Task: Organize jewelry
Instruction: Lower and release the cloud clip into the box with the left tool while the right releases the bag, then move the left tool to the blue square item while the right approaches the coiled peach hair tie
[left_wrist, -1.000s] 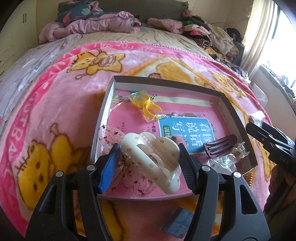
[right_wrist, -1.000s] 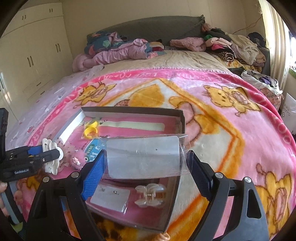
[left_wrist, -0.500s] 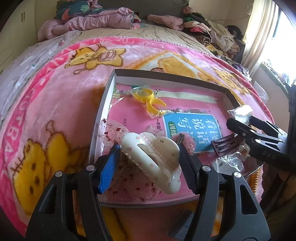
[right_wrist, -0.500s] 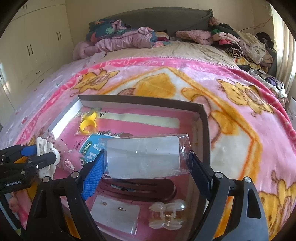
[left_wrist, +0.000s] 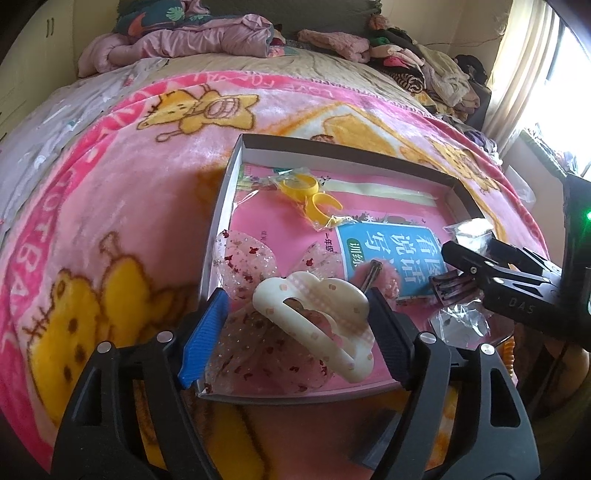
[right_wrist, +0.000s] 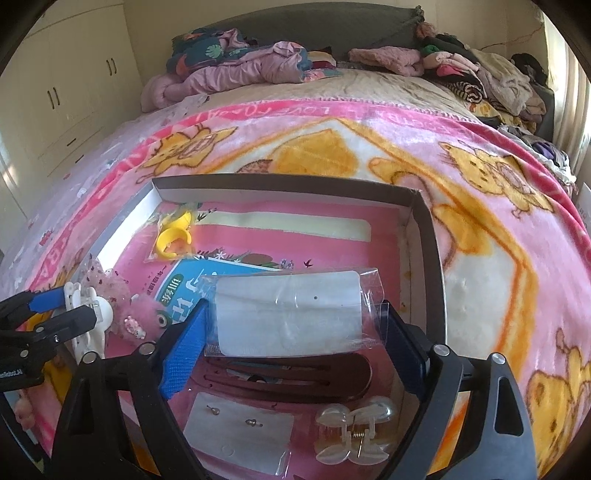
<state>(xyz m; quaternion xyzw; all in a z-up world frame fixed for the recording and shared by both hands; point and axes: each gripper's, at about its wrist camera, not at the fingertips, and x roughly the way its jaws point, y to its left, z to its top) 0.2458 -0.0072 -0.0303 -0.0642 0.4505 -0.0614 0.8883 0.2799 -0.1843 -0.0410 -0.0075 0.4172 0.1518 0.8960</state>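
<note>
A shallow grey box (left_wrist: 332, 146) (right_wrist: 424, 229) lies on the bed with a pink book as its floor. My left gripper (left_wrist: 295, 325) is shut on a cream cloud-shaped hair claw (left_wrist: 314, 325) above the box's near left corner, over a sheer pink bow (left_wrist: 251, 258). My right gripper (right_wrist: 291, 332) is shut on a clear bag with a white card (right_wrist: 288, 314), held above the box's right side. Below it lie a dark brown hair clip (right_wrist: 288, 376), an earring card (right_wrist: 240, 432) and a clear claw clip (right_wrist: 354, 432). A yellow ring pair (left_wrist: 310, 195) lies at the far left.
The box rests on a pink cartoon blanket (left_wrist: 129, 192). Piles of clothes (right_wrist: 258, 62) line the far end of the bed. White wardrobes (right_wrist: 66, 96) stand at the left. A window with curtain (left_wrist: 528, 74) is at the right. A pink fluffy clip (right_wrist: 140, 314) lies in the box.
Both grippers have moved forward and lower over the box, each still holding its item. The right gripper with the bag now hangs above the brown clip inside the box.
</note>
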